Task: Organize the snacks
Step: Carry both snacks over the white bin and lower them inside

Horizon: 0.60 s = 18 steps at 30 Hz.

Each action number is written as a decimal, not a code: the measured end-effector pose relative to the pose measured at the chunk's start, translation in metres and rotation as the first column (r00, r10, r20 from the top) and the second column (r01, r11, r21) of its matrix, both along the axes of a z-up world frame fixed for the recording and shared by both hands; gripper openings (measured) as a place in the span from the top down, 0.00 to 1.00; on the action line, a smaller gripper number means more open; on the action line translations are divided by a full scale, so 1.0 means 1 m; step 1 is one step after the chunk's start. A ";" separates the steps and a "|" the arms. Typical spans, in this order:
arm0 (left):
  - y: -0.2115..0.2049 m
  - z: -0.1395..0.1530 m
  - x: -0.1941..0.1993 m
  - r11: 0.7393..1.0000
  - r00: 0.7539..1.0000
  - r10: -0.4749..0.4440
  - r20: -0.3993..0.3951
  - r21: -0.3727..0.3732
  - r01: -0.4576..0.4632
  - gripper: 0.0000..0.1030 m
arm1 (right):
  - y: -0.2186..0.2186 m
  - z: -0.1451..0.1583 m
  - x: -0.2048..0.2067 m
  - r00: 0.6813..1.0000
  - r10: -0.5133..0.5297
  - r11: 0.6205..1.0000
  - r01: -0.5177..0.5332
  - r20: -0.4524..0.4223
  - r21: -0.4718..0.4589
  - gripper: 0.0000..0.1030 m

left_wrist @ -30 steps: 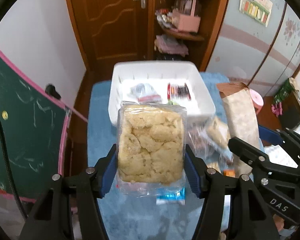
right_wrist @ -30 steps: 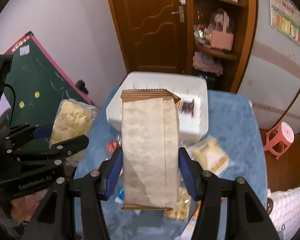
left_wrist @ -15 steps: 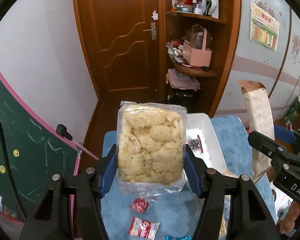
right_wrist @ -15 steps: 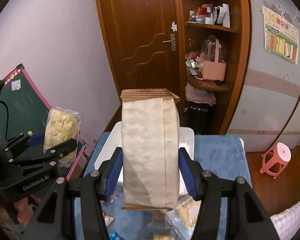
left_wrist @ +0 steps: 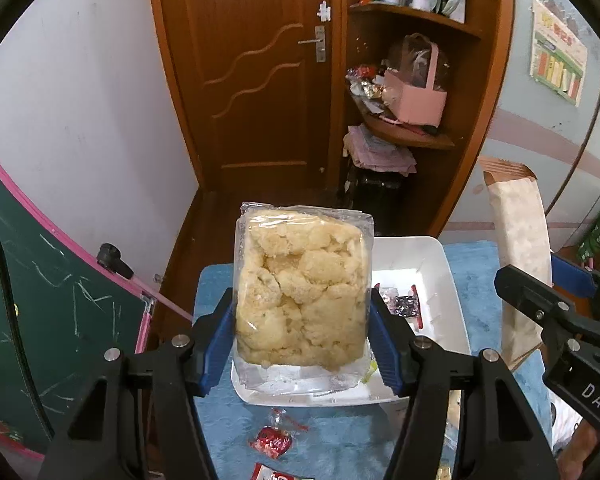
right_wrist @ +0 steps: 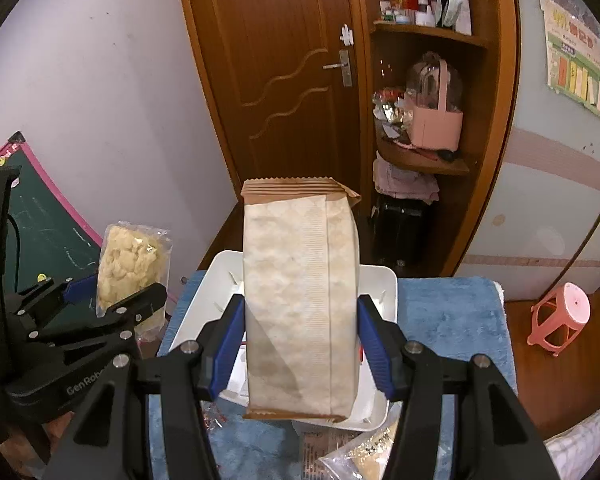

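The left hand-held gripper [left_wrist: 302, 334] is matt black plastic with ribbed blue pads and small bright metal screws; it clamps a glossy, crinkled clear-plastic bag [left_wrist: 302, 292] of rough, crumbly yellow pieces. The right hand-held gripper [right_wrist: 300, 340], of the same make, grips a matt brown paper packet [right_wrist: 300, 300] with a crimped top seam. Below sits a smooth, shiny white plastic basket [left_wrist: 446, 280] on the desk [right_wrist: 452, 320], covered in fuzzy blue cloth. A shiny red foil wrapper [left_wrist: 272, 442] lies there. The door [left_wrist: 256, 72] is varnished wood with a metal handle.
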State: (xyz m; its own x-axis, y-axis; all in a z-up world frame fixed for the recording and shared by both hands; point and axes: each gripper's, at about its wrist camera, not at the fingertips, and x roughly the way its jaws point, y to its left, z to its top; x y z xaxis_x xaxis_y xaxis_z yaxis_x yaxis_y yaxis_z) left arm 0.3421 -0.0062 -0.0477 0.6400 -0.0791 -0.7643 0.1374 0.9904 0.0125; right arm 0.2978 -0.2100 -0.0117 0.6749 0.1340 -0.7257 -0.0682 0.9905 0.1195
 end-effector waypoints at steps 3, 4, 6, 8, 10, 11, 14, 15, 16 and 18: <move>-0.002 -0.010 0.010 1.000 1.000 0.007 -0.010 0.020 -0.007 0.42 | -0.004 -0.011 0.012 1.000 -0.005 1.000 0.005 -0.029 0.004 0.46; -0.003 -0.015 0.014 0.999 1.000 0.012 -0.017 0.034 -0.011 0.42 | -0.004 -0.013 0.015 0.999 -0.007 1.000 0.007 -0.035 0.003 0.46; -0.002 -0.022 0.018 0.999 0.999 0.018 -0.030 0.043 -0.017 0.42 | -0.005 -0.020 0.021 0.999 -0.008 1.000 0.007 -0.051 -0.003 0.46; -0.002 -0.028 0.021 0.999 0.999 0.023 -0.039 0.049 -0.021 0.42 | -0.006 -0.025 0.029 0.998 -0.010 1.000 0.009 -0.061 -0.011 0.46; -0.004 -0.034 0.026 0.998 0.998 0.029 -0.048 0.057 -0.026 0.42 | -0.006 -0.031 0.034 0.997 -0.011 1.000 0.010 -0.074 -0.018 0.46; -0.004 -0.035 0.027 0.998 0.998 0.031 -0.052 0.062 -0.028 0.41 | -0.006 -0.032 0.038 0.997 -0.011 1.000 0.009 -0.078 -0.020 0.46; -0.005 -0.041 0.030 0.996 0.997 0.037 -0.064 0.084 -0.032 0.41 | -0.006 -0.039 0.043 0.995 0.002 1.000 -0.004 -0.099 -0.018 0.45; -0.007 -0.042 0.029 0.995 0.997 0.038 -0.068 0.091 -0.032 0.35 | -0.006 -0.041 0.044 0.995 0.003 1.000 -0.004 -0.104 -0.018 0.45; -0.007 -0.043 0.029 0.995 0.997 0.039 -0.069 0.097 -0.032 0.30 | -0.006 -0.044 0.045 0.994 0.000 1.000 -0.002 -0.106 -0.024 0.43; -0.008 -0.041 0.027 0.993 0.998 0.047 -0.046 0.108 -0.041 0.13 | -0.006 -0.046 0.046 0.994 -0.005 0.999 0.001 -0.109 -0.032 0.41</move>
